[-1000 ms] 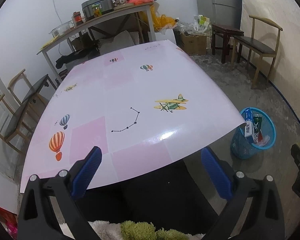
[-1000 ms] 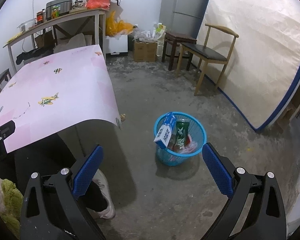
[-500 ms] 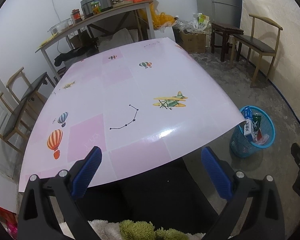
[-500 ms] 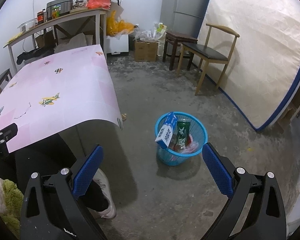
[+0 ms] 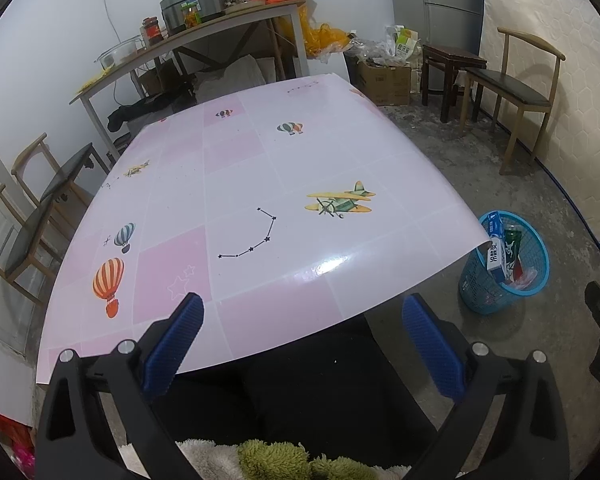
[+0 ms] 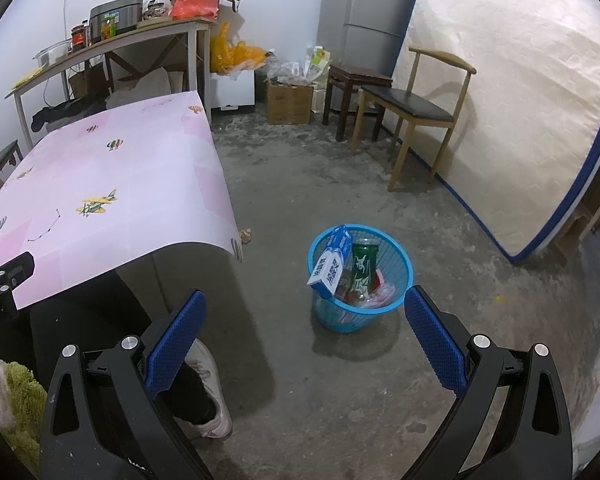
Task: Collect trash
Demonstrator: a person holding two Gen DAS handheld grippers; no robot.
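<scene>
Trash sits gathered in the blue basket (image 6: 360, 280) on the concrete floor (image 6: 440, 240), off the near right corner of the table (image 5: 260, 184): a white and blue carton (image 6: 330, 266) leans against the left rim with its long axis tilted up and away, a green can (image 6: 363, 270) stands nearly upright beside it, and something red and pale lies lower down, too tangled to name. One small crumpled scrap (image 6: 245, 235) rests on the floor just under the drooping table corner, left of the basket; it may be the only piece left to collect. The table top itself shows only its printed pink cover. The right tongs (image 6: 306, 330) hover above the floor with the basket almost straight ahead between the blue pads, so the right hand is clearly the nearer one to both basket and scrap. Those tongs are spread wide and hold nothing. The left tongs (image 5: 302, 330) point across the table from its near edge, likewise spread wide and empty, with the basket well off to their right. A white shoe (image 6: 208, 392) is on the floor beneath the right tongs.
</scene>
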